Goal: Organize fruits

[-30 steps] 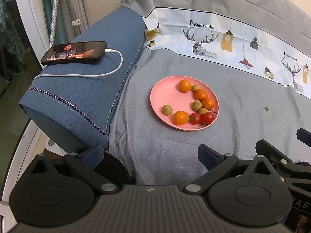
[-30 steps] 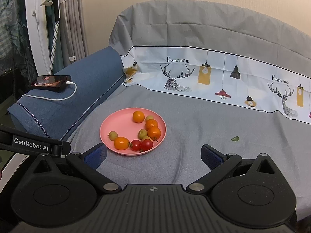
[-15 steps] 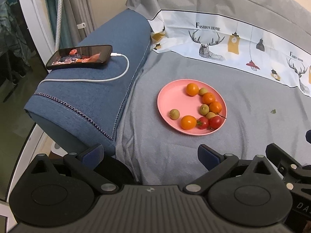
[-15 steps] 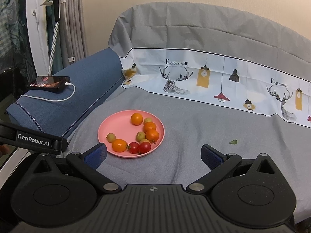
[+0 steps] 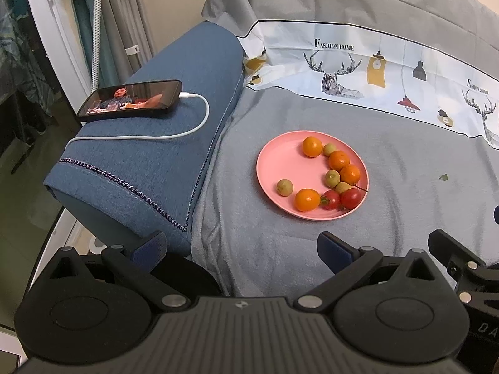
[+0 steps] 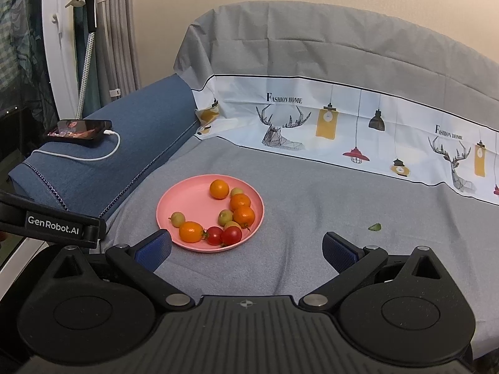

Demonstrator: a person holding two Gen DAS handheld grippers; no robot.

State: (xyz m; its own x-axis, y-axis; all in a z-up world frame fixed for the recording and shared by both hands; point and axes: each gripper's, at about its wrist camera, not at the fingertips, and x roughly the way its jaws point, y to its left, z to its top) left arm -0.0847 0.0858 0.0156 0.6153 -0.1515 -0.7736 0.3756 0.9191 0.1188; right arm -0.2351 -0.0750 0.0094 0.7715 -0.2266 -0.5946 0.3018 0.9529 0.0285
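A pink plate (image 5: 280, 162) lies on the grey sofa cover; it also shows in the right wrist view (image 6: 187, 199). On it are several small oranges (image 5: 312, 146), several green fruits (image 5: 284, 187) and two red cherry tomatoes (image 5: 350, 198). My left gripper (image 5: 241, 249) is open and empty, held back from the plate's near left. My right gripper (image 6: 246, 249) is open and empty, just short of the plate's near rim, with the tomatoes (image 6: 231, 235) ahead of it.
A phone (image 5: 131, 99) with a white charging cable (image 5: 174, 134) lies on the blue armrest (image 5: 149, 162) to the left. A small green scrap (image 6: 374, 227) lies on the cover to the right. The left gripper's body (image 6: 53, 224) shows at the right wrist view's left edge.
Both grippers have drawn back a little from the plate and the left view has turned slightly; the plate now sits further right in it. Both stay open. The fruits have not moved.
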